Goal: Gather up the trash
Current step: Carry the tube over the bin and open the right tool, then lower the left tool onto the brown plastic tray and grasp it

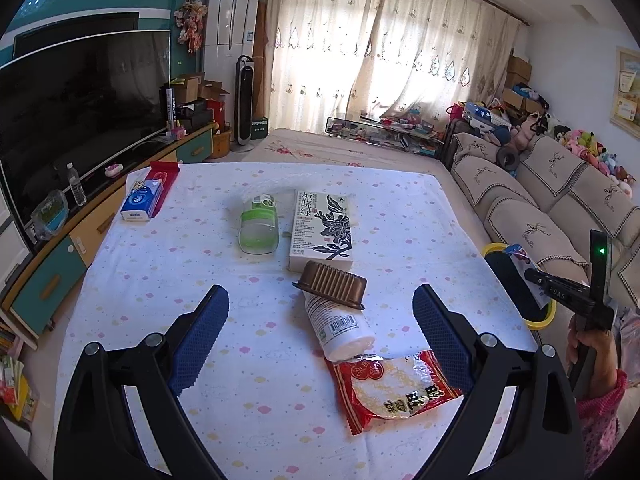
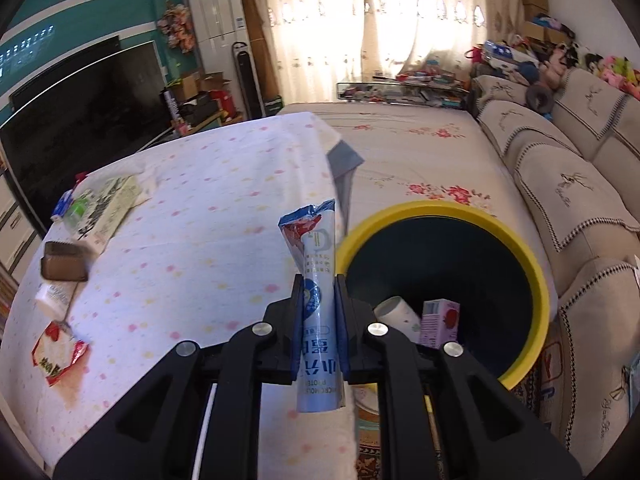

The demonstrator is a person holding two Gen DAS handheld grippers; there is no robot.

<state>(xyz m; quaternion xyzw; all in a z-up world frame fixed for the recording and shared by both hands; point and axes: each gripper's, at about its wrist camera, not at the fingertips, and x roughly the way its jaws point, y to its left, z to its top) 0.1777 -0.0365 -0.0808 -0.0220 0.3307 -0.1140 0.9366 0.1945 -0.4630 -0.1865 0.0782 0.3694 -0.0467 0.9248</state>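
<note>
My left gripper (image 1: 320,304) is open and empty above the table. Between its blue fingers lie a brown ridged tray (image 1: 331,285), a white bottle (image 1: 340,328) and a red snack wrapper (image 1: 394,388). Farther off lie a green-and-clear plastic bottle (image 1: 259,222) and a white printed box (image 1: 322,230). My right gripper (image 2: 319,292) is shut on a blue-and-white wrapper (image 2: 318,296), held upright at the table's edge, left of the yellow-rimmed bin (image 2: 532,264). The bin holds a white tube (image 2: 398,312) and a purple carton (image 2: 440,322).
A blue tissue pack (image 1: 140,202) and a red packet (image 1: 164,178) lie at the table's far left. A TV (image 1: 80,112) and cabinet stand left, a sofa (image 1: 560,208) right, a low bed (image 2: 400,140) beyond. The bin also shows in the left wrist view (image 1: 496,246).
</note>
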